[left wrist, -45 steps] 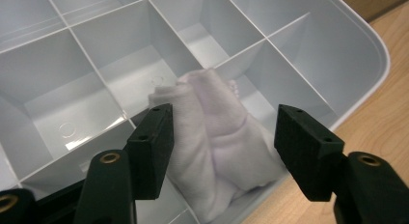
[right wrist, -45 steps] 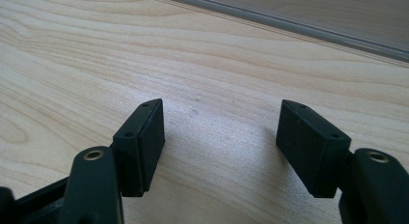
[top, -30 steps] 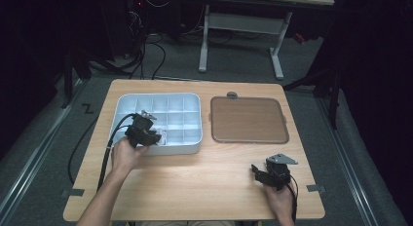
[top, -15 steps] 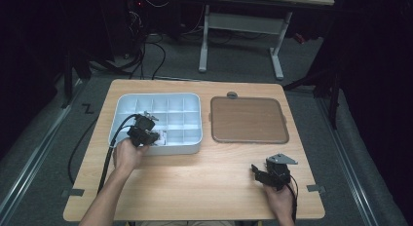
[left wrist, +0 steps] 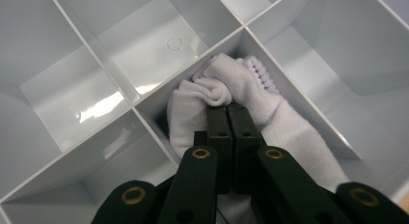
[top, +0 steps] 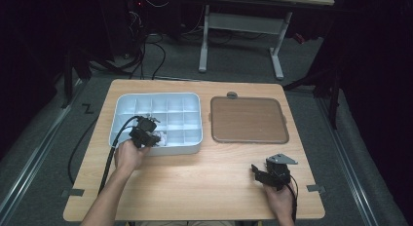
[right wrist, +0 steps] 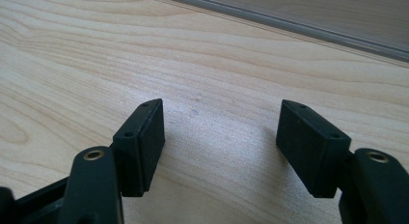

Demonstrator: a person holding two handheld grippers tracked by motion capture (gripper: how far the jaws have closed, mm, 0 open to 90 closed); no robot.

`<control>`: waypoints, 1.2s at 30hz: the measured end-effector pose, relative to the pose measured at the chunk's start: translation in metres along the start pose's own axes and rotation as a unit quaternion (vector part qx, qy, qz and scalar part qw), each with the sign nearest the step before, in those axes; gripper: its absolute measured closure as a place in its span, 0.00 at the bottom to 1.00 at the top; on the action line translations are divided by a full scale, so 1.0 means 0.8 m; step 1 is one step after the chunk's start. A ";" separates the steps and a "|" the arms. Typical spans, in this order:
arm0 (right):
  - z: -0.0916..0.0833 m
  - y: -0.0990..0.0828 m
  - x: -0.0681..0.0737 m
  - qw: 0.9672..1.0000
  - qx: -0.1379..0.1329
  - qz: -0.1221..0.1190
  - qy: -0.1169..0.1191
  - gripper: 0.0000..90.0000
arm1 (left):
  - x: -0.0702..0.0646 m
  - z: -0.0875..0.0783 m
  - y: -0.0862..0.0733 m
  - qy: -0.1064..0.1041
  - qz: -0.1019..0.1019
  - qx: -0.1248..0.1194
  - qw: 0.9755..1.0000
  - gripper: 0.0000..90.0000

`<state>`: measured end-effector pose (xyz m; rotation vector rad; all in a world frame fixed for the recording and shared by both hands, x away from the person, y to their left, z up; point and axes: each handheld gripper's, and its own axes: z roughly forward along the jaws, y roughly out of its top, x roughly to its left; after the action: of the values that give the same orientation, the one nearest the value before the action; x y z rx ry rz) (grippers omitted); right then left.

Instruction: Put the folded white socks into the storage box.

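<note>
Left jaws: pressed together on a fold of the sock [left wrist: 226, 89], having just been closing.
Sock: white, bunched in one compartment of the tray [left wrist: 144, 45], its cuff right at the jaw tips, the rest trailing back under the left gripper [left wrist: 226, 108].
Tray: white, divided, on the table's [top: 195, 182] left half; the sock [top: 162, 137] sits in a near-row cell.
Right jaws: spread wide, nothing between them, low over bare wood.
Right gripper [right wrist: 219, 137]: near the front right corner, well apart from the tray.
Mat [top: 247, 120]: brown, right of the tray.
</note>
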<state>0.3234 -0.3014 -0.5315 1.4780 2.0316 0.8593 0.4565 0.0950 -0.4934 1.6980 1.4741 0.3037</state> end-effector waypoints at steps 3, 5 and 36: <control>0.000 0.000 0.000 1.000 0.000 0.000 0.000 0.39 | 0.003 -0.002 0.001 -0.008 -0.008 -0.005 1.000 0.97; 0.000 0.000 0.000 1.000 0.000 0.000 0.000 0.39 | 0.004 -0.005 0.002 -0.013 -0.012 -0.008 1.000 0.95; 0.000 0.000 0.000 1.000 0.000 0.001 0.000 0.39 | 0.004 -0.031 0.012 -0.030 -0.035 -0.053 0.998 0.56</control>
<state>0.3233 -0.3014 -0.5315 1.4805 2.0307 0.8583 0.4478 0.1091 -0.4721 1.5549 1.4443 0.2849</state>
